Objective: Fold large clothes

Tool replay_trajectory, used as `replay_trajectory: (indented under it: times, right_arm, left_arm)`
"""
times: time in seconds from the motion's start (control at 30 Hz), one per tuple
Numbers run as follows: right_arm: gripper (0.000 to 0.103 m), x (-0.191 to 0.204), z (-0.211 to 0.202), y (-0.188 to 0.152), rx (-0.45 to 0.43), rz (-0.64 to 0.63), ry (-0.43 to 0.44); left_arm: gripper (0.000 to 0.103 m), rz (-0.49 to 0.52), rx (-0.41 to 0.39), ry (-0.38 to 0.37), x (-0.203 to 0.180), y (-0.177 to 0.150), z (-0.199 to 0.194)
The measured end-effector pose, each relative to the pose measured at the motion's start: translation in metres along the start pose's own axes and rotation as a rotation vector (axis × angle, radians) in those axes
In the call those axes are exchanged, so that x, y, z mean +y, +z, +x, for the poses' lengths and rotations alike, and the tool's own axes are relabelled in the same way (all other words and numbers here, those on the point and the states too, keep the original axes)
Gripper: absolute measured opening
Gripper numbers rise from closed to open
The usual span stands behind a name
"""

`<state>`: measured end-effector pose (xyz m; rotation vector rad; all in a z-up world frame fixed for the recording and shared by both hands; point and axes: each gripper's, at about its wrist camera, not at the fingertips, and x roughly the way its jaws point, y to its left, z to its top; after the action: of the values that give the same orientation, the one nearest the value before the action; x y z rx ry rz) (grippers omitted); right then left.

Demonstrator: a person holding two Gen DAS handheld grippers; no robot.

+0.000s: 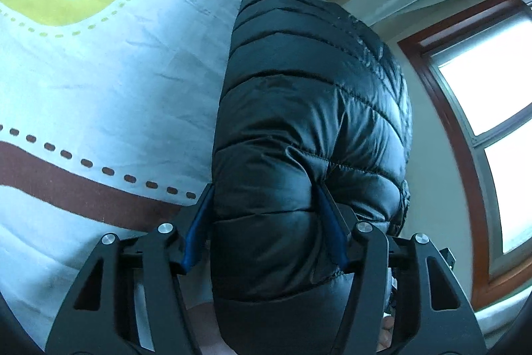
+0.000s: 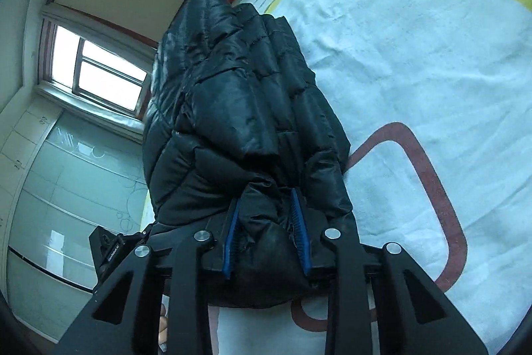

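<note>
Black quilted puffer jacket is lying bundled lengthwise along the edge of a patterned bedsheet, near end raised in both tongs. Left gripper is pinching a thick puffy roll; right gripper is biting a narrower bunch of fabric. Step in hand: probably carrying a fold over, though the layers are hard to read. Next move calls for lowering both ends evenly, then releasing.

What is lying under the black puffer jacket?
A patterned bedsheet spreads under the black puffer jacket. Whatever lies directly beneath the jacket is covered.
</note>
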<state>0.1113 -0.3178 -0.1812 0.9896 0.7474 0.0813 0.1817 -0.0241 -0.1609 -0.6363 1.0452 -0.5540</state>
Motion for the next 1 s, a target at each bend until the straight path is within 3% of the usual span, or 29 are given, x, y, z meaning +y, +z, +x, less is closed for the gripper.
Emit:
replay_trajectory:
  times: [0.07, 0.13, 0.17, 0.3, 0.43, 0.77, 0.93, 1.0]
  right_arm:
    - [0.042, 0.004, -0.011, -0.002, -0.002, -0.018, -0.004]
    - [0.062, 0.011, -0.025, -0.003, -0.002, -0.042, -0.050]
    - [0.065, 0.013, -0.030, -0.003, -0.006, -0.049, -0.061]
    - [0.066, 0.023, -0.052, 0.013, -0.034, -0.081, -0.060]
    - [0.069, 0.036, -0.052, 0.046, -0.077, -0.090, -0.058]
    - [0.074, 0.064, 0.033, 0.143, -0.049, -0.065, -0.085]
    - [0.077, 0.049, 0.063, 0.155, -0.026, -0.089, -0.198]
    - [0.081, 0.034, 0.070, 0.157, -0.011, -0.051, -0.182]
  left_arm:
    - [0.067, 0.010, 0.002, 0.002, 0.000, 0.003, -0.010]
    - [0.072, 0.026, -0.016, 0.016, -0.002, 0.006, -0.022]
    - [0.073, 0.030, -0.030, 0.015, -0.001, 0.008, -0.028]
    - [0.082, 0.018, -0.086, -0.018, 0.002, 0.034, -0.043]
    - [0.084, -0.040, -0.071, -0.043, 0.006, 0.067, -0.032]
    - [0.086, -0.056, -0.023, -0.032, -0.019, 0.128, 0.022]
    - [0.092, -0.074, 0.018, 0.003, -0.025, 0.139, 0.050]
    - [0.092, -0.076, 0.030, 0.025, -0.025, 0.139, 0.058]
